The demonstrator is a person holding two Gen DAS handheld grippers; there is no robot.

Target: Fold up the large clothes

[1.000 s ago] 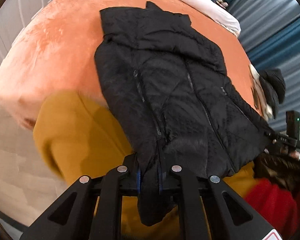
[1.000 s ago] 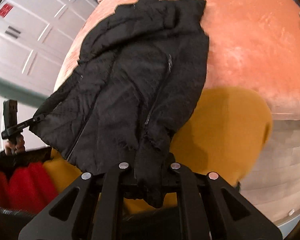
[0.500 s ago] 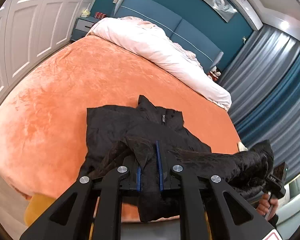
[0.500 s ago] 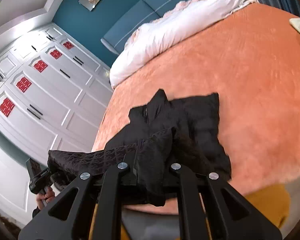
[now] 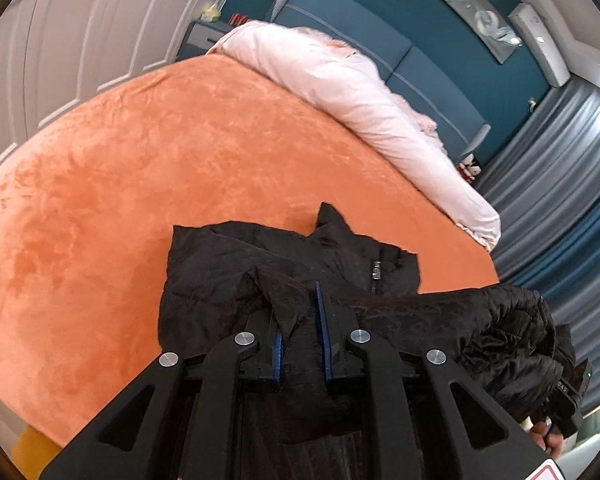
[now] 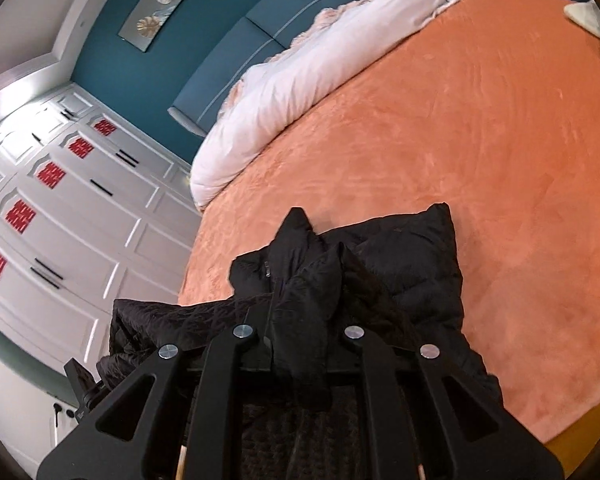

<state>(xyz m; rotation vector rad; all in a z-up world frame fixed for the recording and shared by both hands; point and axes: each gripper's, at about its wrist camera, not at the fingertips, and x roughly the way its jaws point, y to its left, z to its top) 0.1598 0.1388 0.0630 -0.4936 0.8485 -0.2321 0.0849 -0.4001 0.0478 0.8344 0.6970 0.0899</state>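
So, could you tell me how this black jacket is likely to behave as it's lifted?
The jacket is probably floppy: it sags between the left gripper and right gripper. Its quilted padding suggests bulk, so folds may spring open.

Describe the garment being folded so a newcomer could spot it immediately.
Start at the big bed with the orange blanket. On its near edge lies the black quilted jacket, its hem pinched by both grippers. It is the only dark item there; the rolled duvet by the headboard is pale.

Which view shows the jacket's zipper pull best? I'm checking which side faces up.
The left wrist view: the jacket lies on the orange bedspread with the metal zipper pull plainly visible near the collar. The right wrist view shows that pull only as a small, dim mark.
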